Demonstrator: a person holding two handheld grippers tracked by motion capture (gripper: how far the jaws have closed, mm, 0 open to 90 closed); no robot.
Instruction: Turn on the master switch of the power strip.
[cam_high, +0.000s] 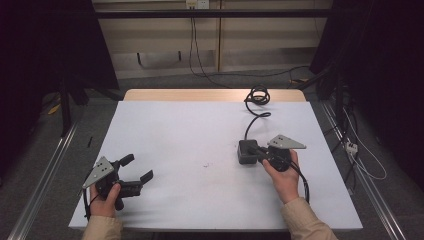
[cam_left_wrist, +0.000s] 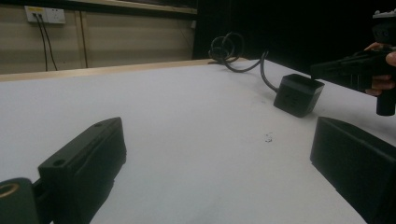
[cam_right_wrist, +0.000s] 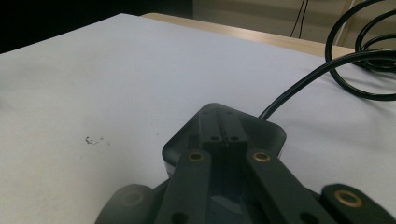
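A black cube-shaped box (cam_high: 243, 157) sits right of centre on the white table top (cam_high: 190, 130). Its black cable (cam_high: 258, 95) runs to a coil at the far edge. My right gripper (cam_high: 255, 149) is shut, its jaws pressed together with the tips over the box's top. In the right gripper view the closed tips (cam_right_wrist: 223, 133) lie above the box (cam_right_wrist: 271, 133), and whether they touch it I cannot tell. My left gripper (cam_high: 137, 167) rests near the front left corner, open with nothing between its jaws (cam_left_wrist: 217, 135). It faces the box (cam_left_wrist: 299, 93) and the right gripper (cam_left_wrist: 322, 70).
A small dark mark (cam_high: 206, 164) lies on the table's middle. A wooden strip (cam_high: 215, 95) borders the far edge. Loose cables (cam_high: 360, 160) trail on the floor at the right, and black frame posts (cam_high: 65, 100) stand at the left.
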